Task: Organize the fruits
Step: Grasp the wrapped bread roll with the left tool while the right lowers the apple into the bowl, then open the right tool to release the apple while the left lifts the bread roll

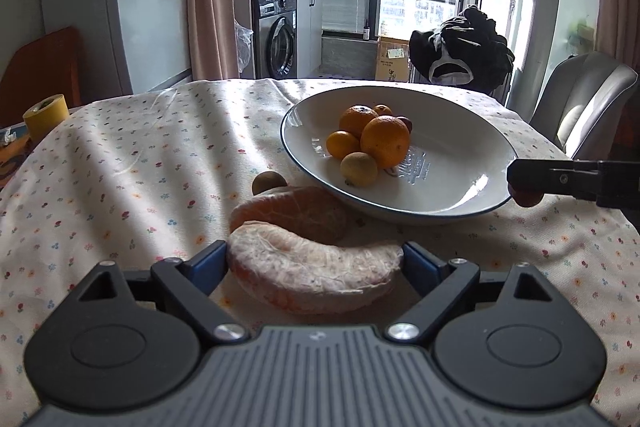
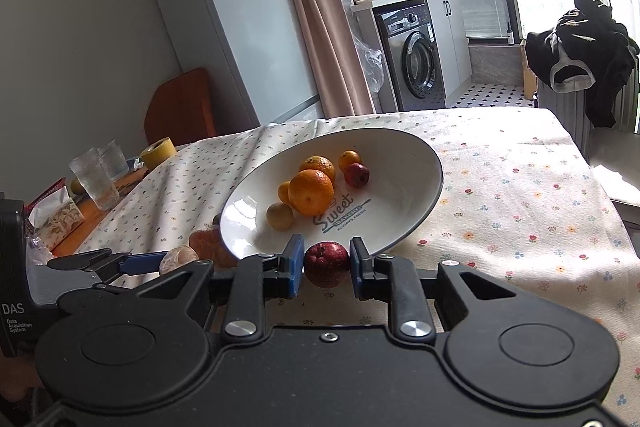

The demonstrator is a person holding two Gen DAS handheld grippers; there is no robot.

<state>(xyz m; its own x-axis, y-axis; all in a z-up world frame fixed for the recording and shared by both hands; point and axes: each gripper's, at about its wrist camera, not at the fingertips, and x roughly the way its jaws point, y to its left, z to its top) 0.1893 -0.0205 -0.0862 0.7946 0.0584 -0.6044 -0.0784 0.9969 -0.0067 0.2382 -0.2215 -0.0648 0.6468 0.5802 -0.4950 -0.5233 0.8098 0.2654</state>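
Sunlit floral cloth covers the table, where I hold a peeled citrus piece (image 1: 312, 267) in the left gripper (image 1: 314, 261), jaws closed on it. My right gripper (image 2: 326, 263) clamps a small red fruit (image 2: 326, 263) at the near rim of the white plate (image 2: 400, 195) (already holding oranges (image 2: 311, 191) and smaller fruit). Next, I judge, lift both over the rim.

Left wrist cam sits low over the bench (image 1: 120, 155), close behind its tool (image 1: 316, 267), facing the window. Right wrist cam sits a bit higher, behind its tool (image 2: 326, 265), angled twd the fridge (image 2: 224, 27). Both share the plate (image 1: 460, 131) (image 2: 400, 163), and each sees the other tool at its edge.
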